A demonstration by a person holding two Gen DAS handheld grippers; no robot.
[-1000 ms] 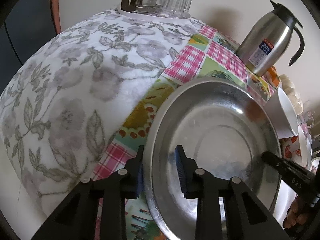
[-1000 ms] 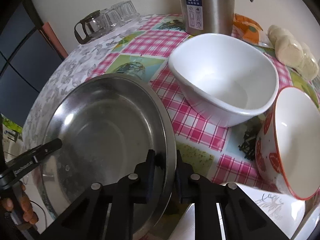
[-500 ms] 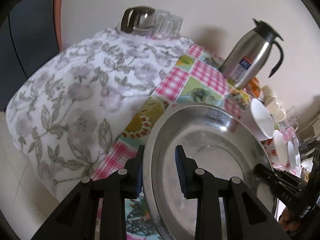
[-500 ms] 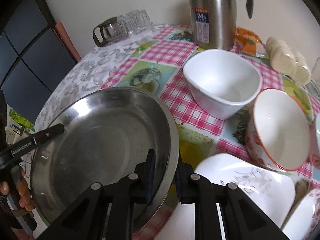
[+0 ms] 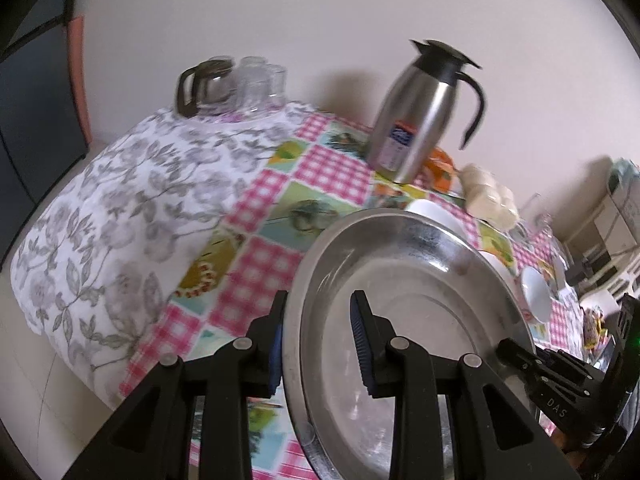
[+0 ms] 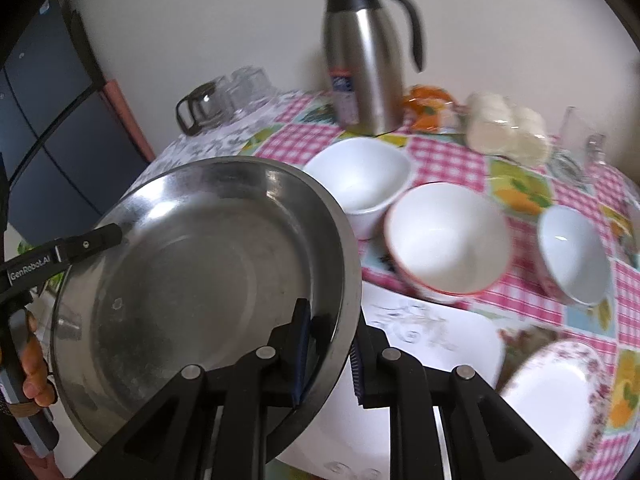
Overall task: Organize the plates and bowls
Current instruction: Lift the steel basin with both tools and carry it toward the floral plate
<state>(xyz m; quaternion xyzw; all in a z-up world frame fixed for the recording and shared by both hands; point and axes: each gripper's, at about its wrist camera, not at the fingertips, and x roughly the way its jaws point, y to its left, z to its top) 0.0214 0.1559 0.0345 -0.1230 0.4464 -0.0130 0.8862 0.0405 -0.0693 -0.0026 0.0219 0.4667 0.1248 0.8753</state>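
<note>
Gripping opposite sides of the steel plate [image 6: 192,272], both grippers now hold it higher above the table than a second ago: more of the tablecloth [image 5: 328,168] and wall shows beyond its far edge, and in the right wrist view the plate's rim now covers part of the white square bowl [image 6: 360,176] that earlier sat clear beside it. The right gripper [image 6: 328,356] has its fingers drawn narrow, one blue pad inside the plate and one outside, pinching the rim. The left gripper [image 5: 318,336] clamps the opposite rim the same way, its fingers slightly further apart. In the right wrist view a hand [image 6: 36,364] carries that left gripper at the plate's far edge. Below the plate lie a white rectangular plate [image 6: 432,332] and a floral-edged plate [image 6: 560,384]. Further off stand a red-rimmed bowl [image 6: 444,240] and a small white bowl [image 6: 572,252]. At the back stand the steel thermos jug [image 6: 364,64] and a glass pot [image 5: 204,86] with upturned glasses.
</note>
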